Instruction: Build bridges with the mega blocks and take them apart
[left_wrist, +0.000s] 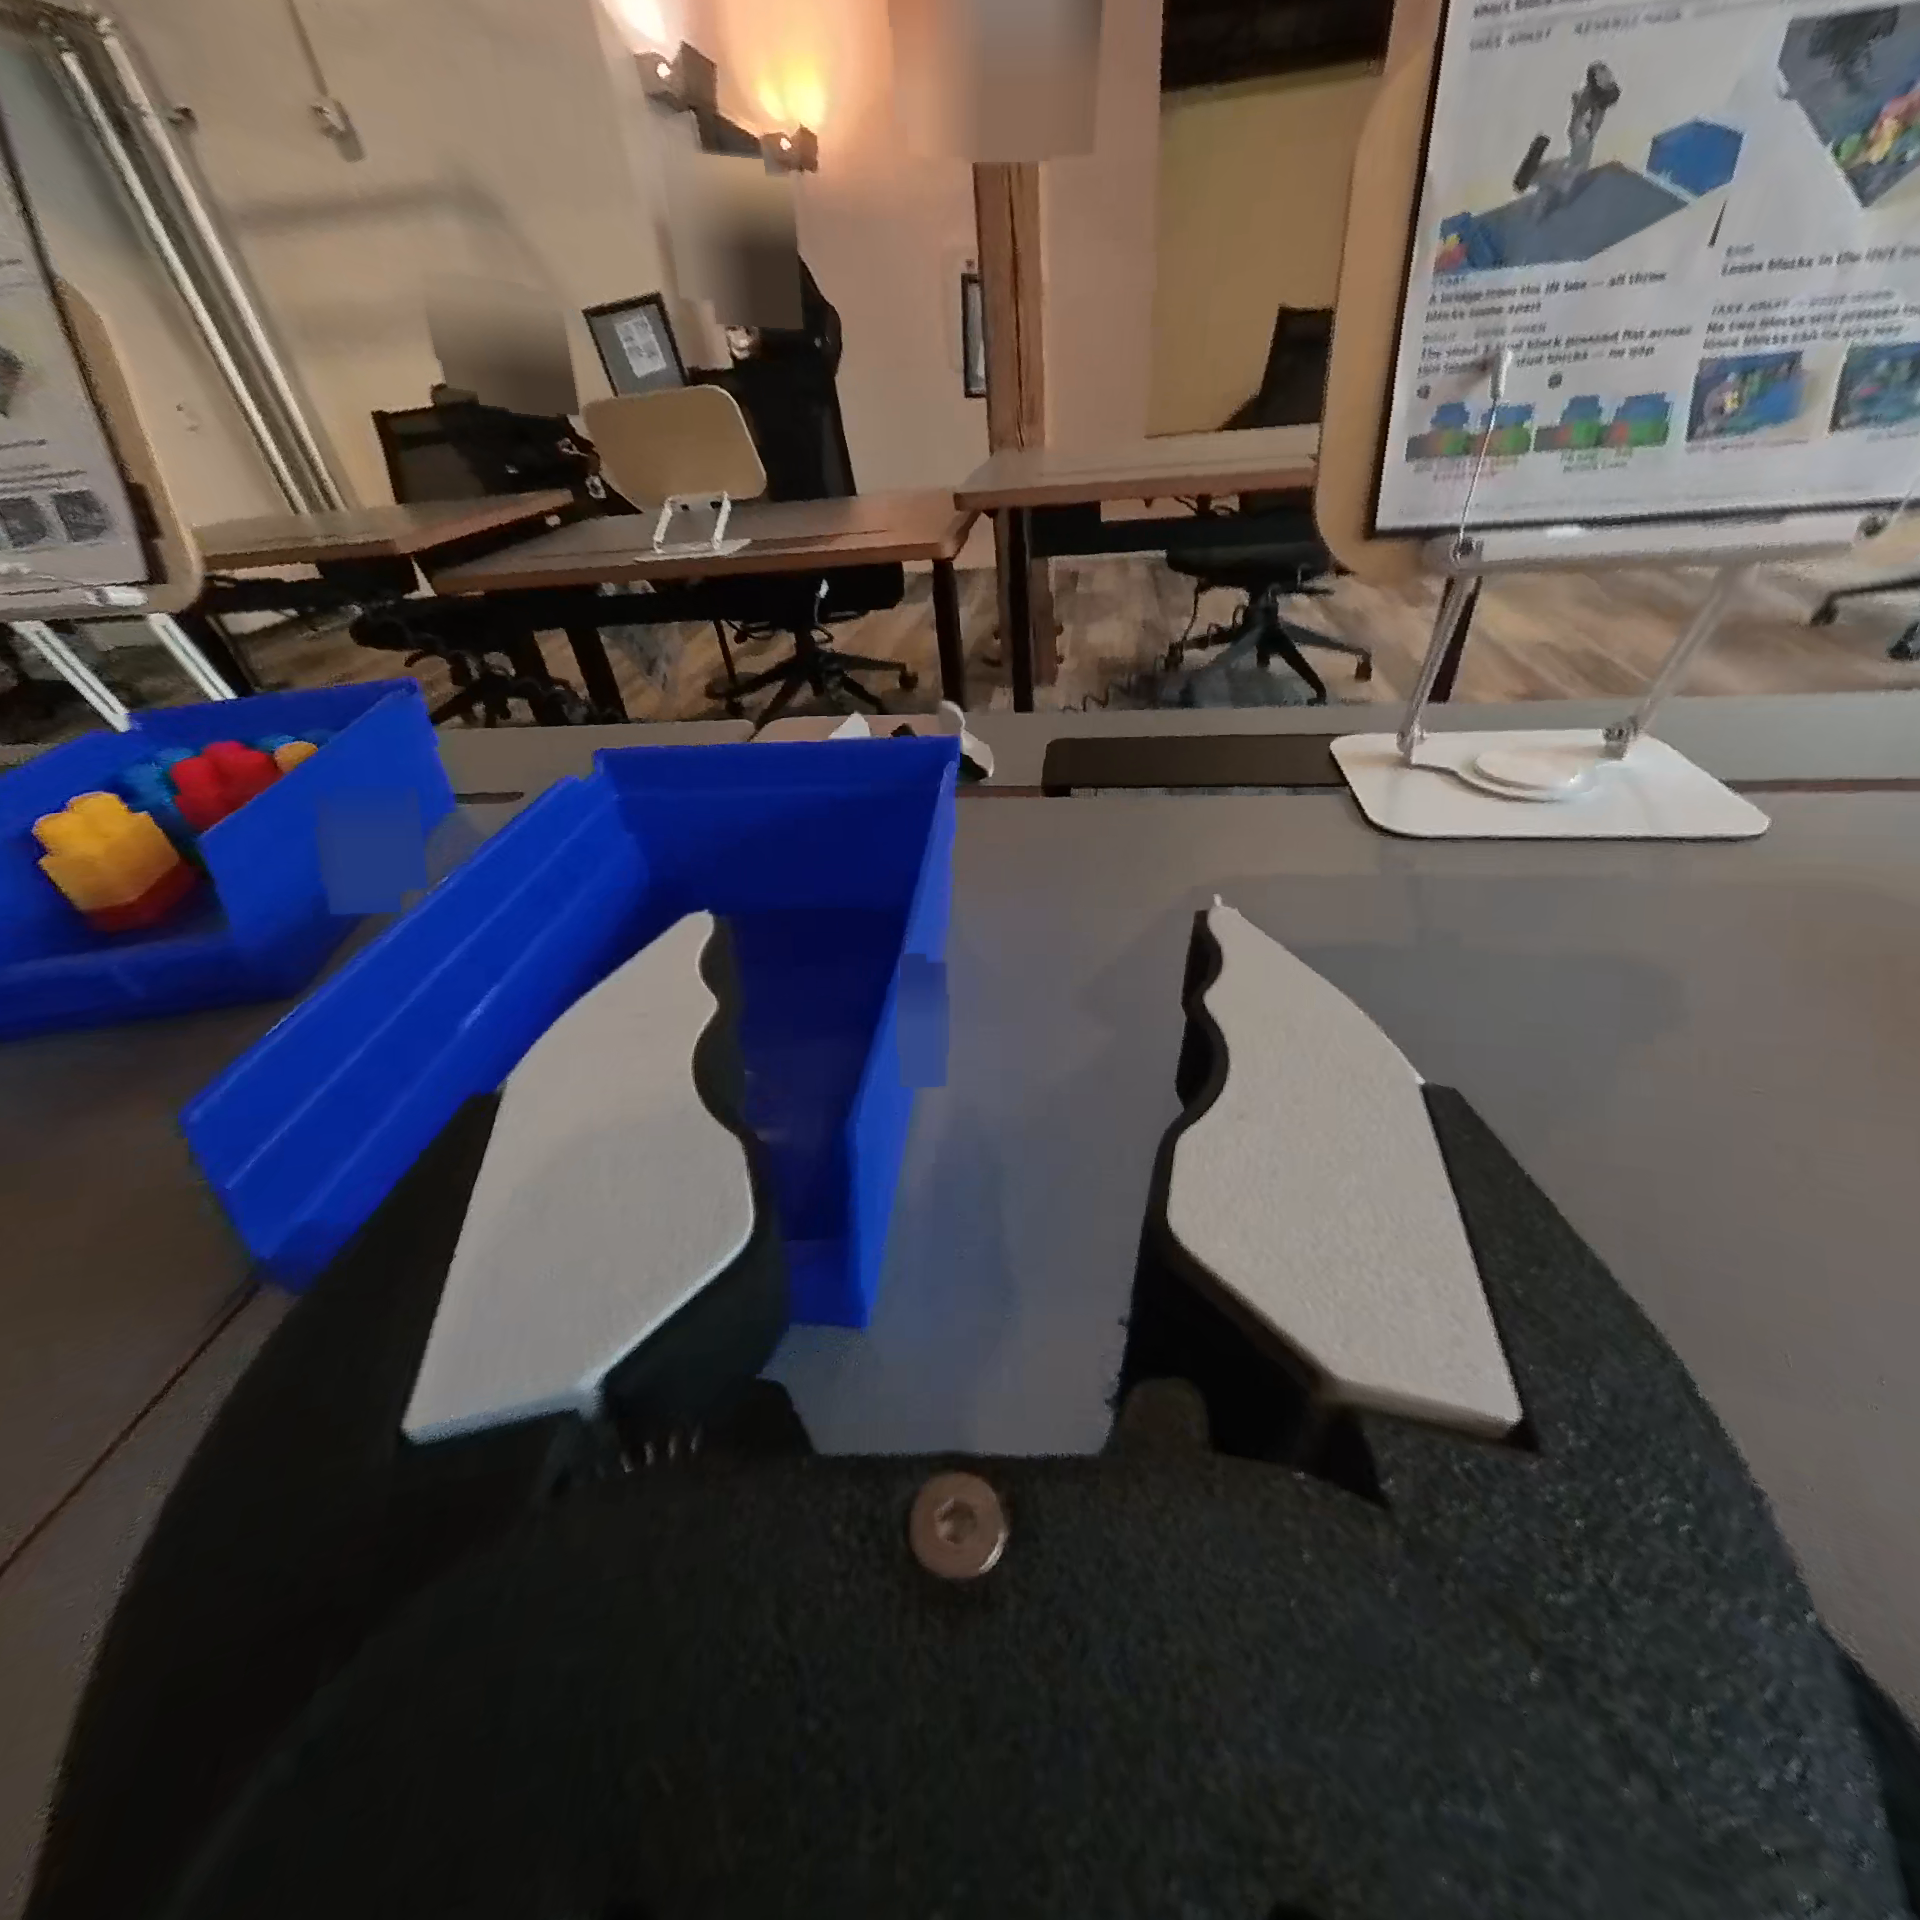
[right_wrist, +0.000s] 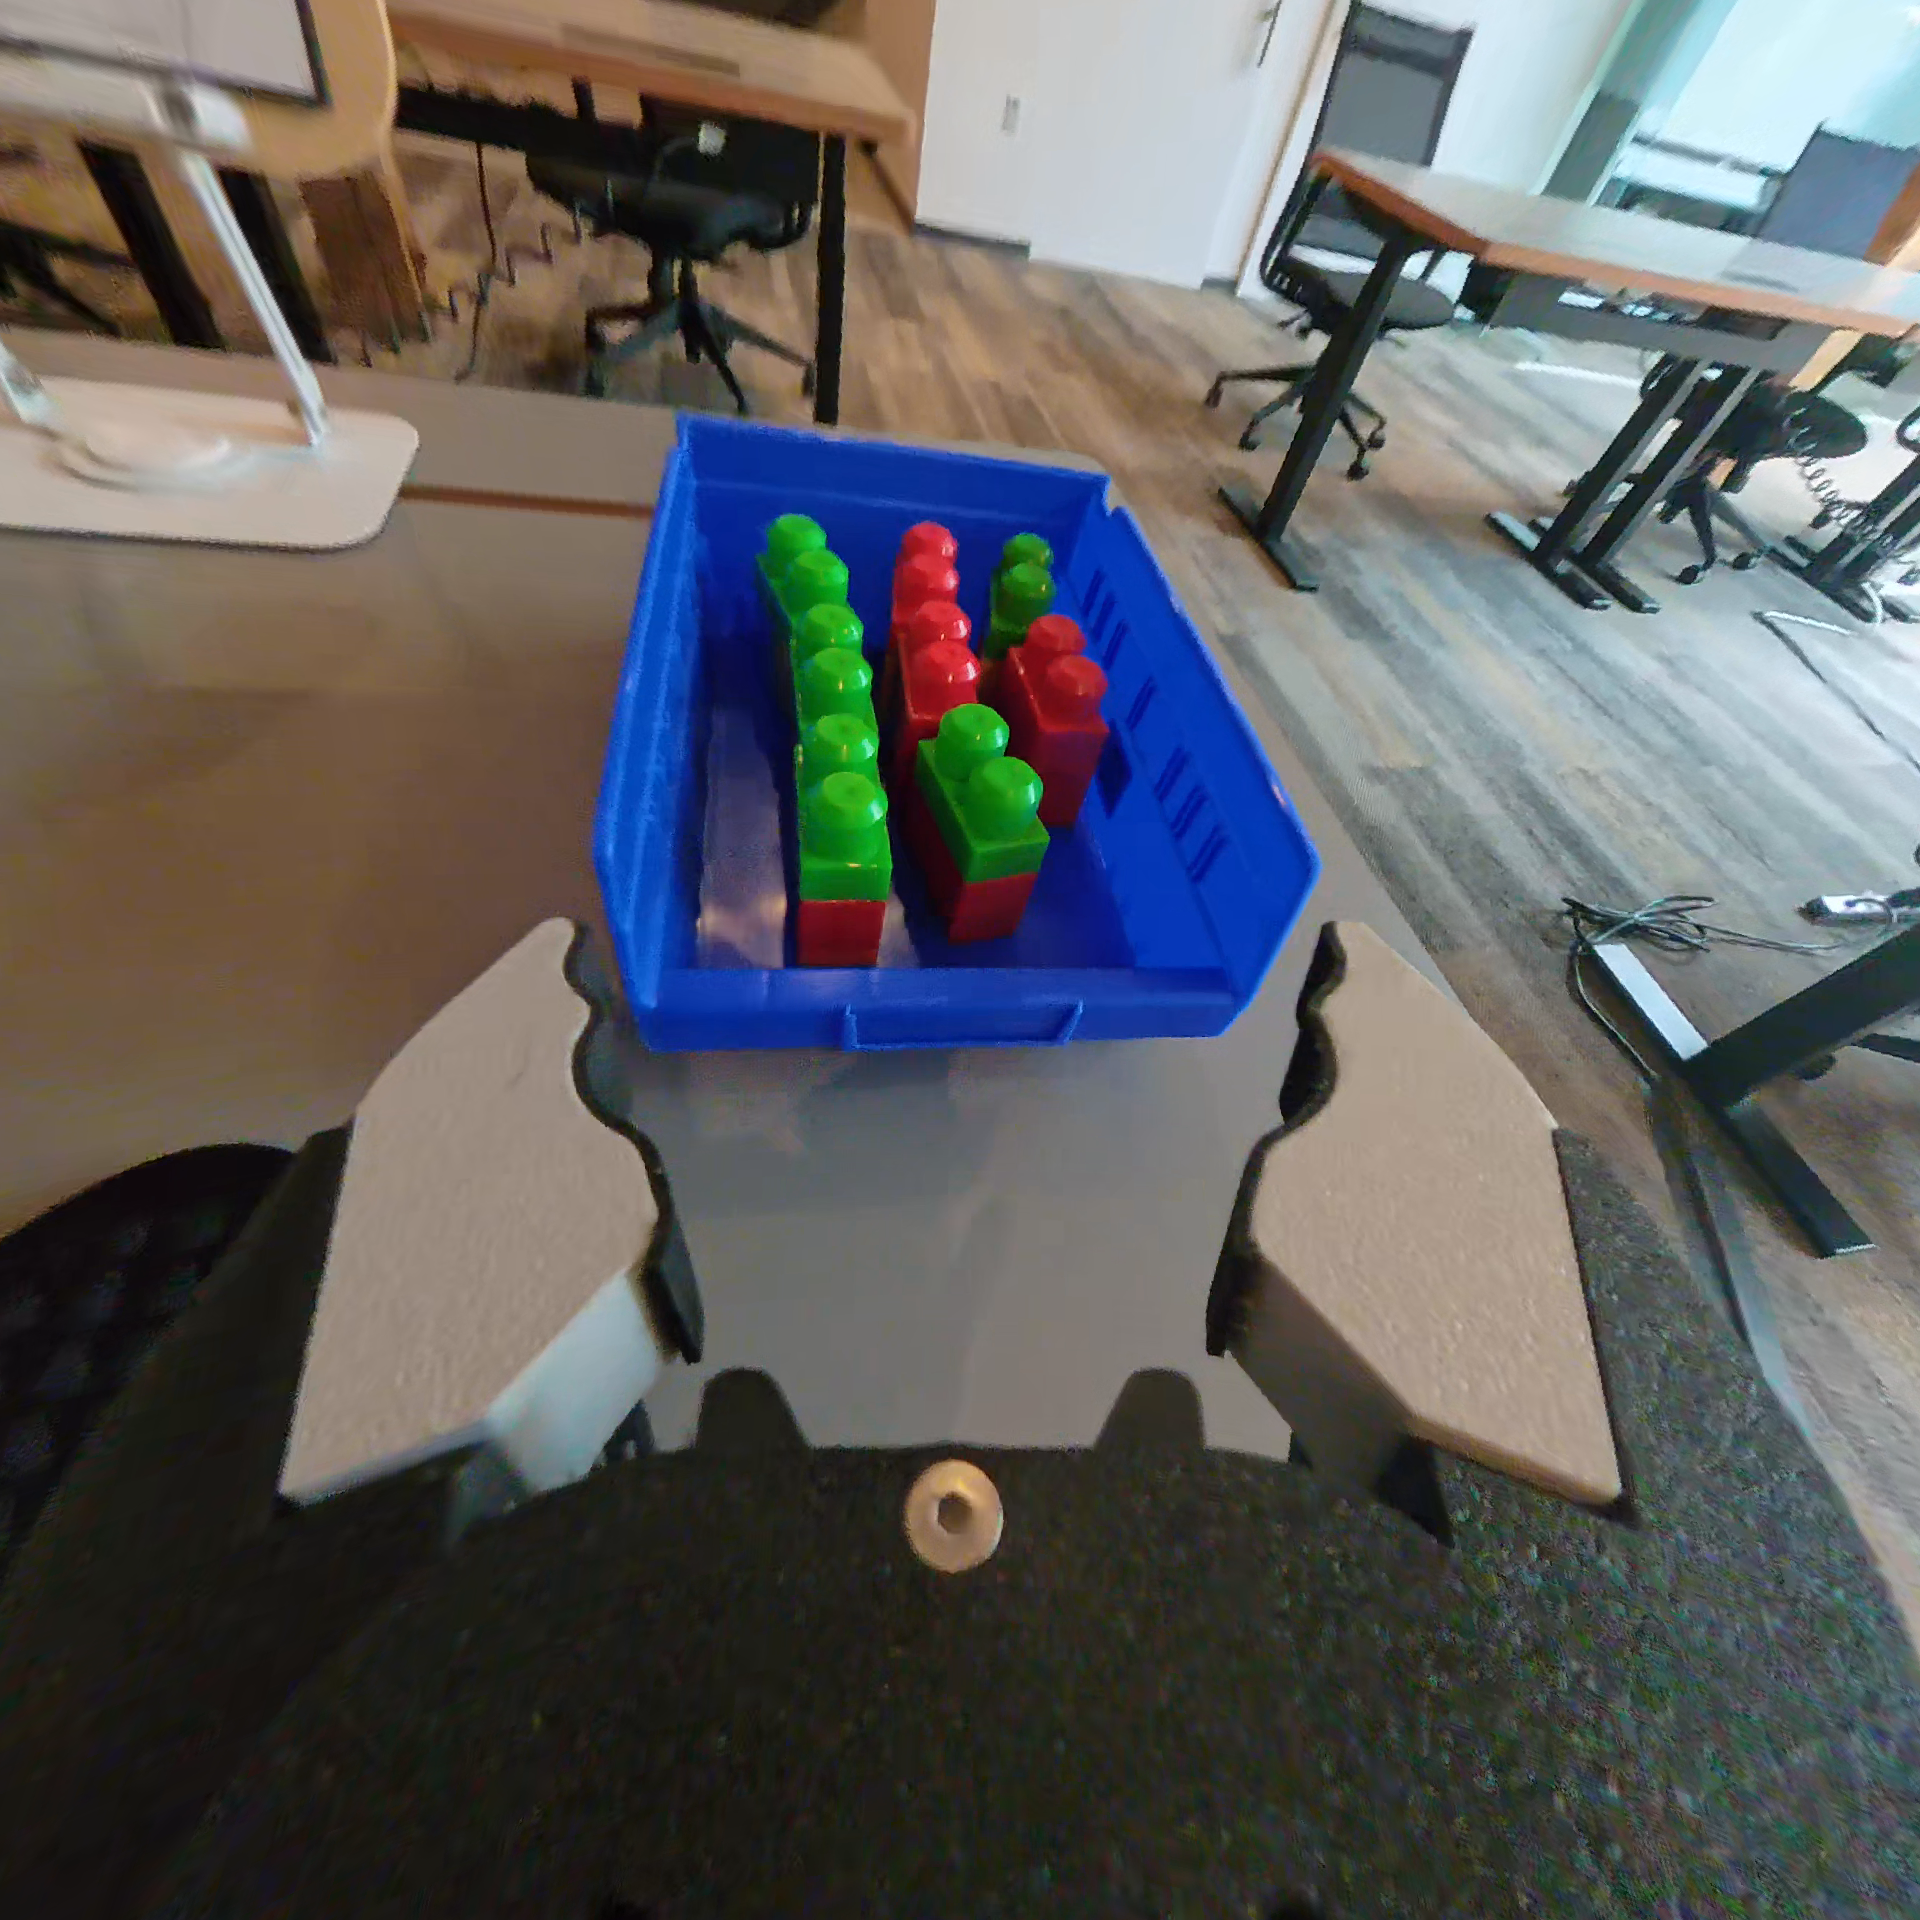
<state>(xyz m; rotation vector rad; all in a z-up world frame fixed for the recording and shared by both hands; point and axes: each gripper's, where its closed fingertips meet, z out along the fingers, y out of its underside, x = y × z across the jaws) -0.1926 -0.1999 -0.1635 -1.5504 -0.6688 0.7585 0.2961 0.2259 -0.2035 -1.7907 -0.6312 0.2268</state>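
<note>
In the right wrist view a blue bin (right_wrist: 935, 1013) stands on the grey table ahead of my right gripper (right_wrist: 951, 940). It holds several built stacks of green blocks (right_wrist: 842, 821) on red blocks (right_wrist: 1049, 717). My right gripper is open and empty, just short of the bin's front wall. In the left wrist view my left gripper (left_wrist: 961, 914) is open and empty. Its left finger (left_wrist: 613, 1174) overlaps an empty blue bin (left_wrist: 436, 1049). A second blue bin (left_wrist: 62, 966) at far left holds loose yellow blocks (left_wrist: 99, 857) and red blocks (left_wrist: 223, 774).
A white stand (left_wrist: 1548, 795) carrying an instruction poster (left_wrist: 1662, 260) sits at the table's far right in the left wrist view; its base also shows in the right wrist view (right_wrist: 208, 468). The table's right edge (right_wrist: 1455, 987) drops to the floor. Desks and office chairs stand beyond.
</note>
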